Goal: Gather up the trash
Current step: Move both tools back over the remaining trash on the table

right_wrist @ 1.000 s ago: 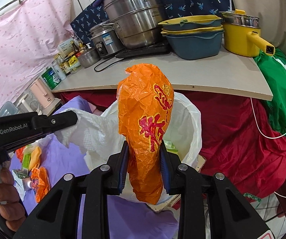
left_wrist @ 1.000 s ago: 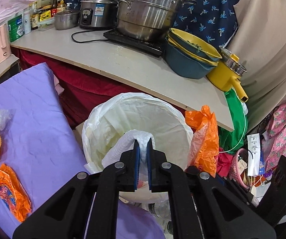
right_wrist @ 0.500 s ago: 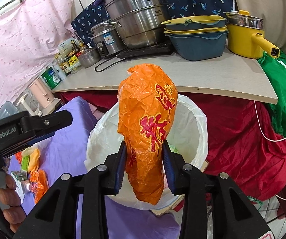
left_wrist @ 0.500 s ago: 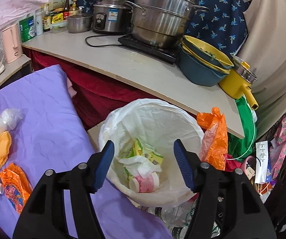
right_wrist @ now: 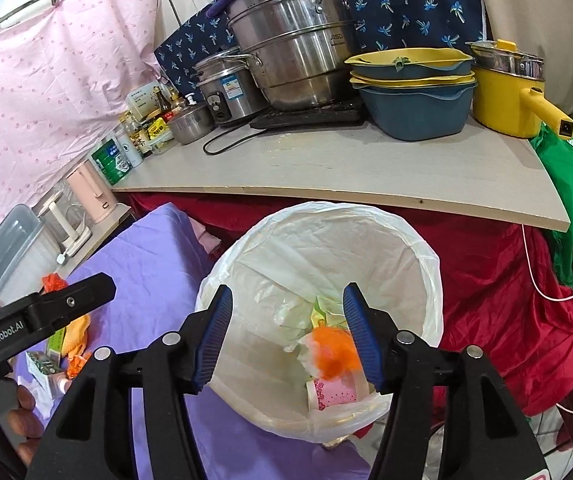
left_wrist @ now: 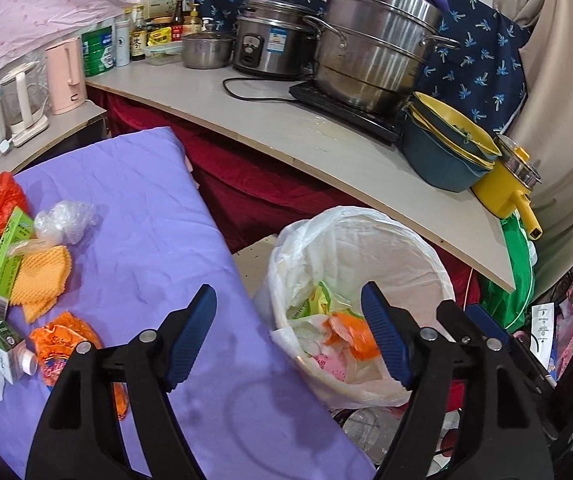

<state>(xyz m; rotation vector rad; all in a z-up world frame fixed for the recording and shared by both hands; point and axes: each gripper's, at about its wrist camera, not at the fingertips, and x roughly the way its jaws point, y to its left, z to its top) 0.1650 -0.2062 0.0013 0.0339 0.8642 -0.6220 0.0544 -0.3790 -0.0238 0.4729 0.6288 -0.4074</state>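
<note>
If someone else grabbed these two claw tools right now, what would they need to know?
Left gripper: open, empty, above the purple cloth's edge beside the bin.
Right gripper: open, empty, over the lined trash bin.
Done: orange bag, pink cup and wrappers lie in the bin.
Left: the cloth's litter, including a green box, clear plastic wad, yellow mesh and orange wrapper.

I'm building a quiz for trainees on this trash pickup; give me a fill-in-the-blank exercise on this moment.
1. Both the left gripper and right gripper are ____.
2. The orange bag lies inside the ____.
3. The green box rests on the ____ cloth.

Missing words: open; trash bin; purple.
</note>
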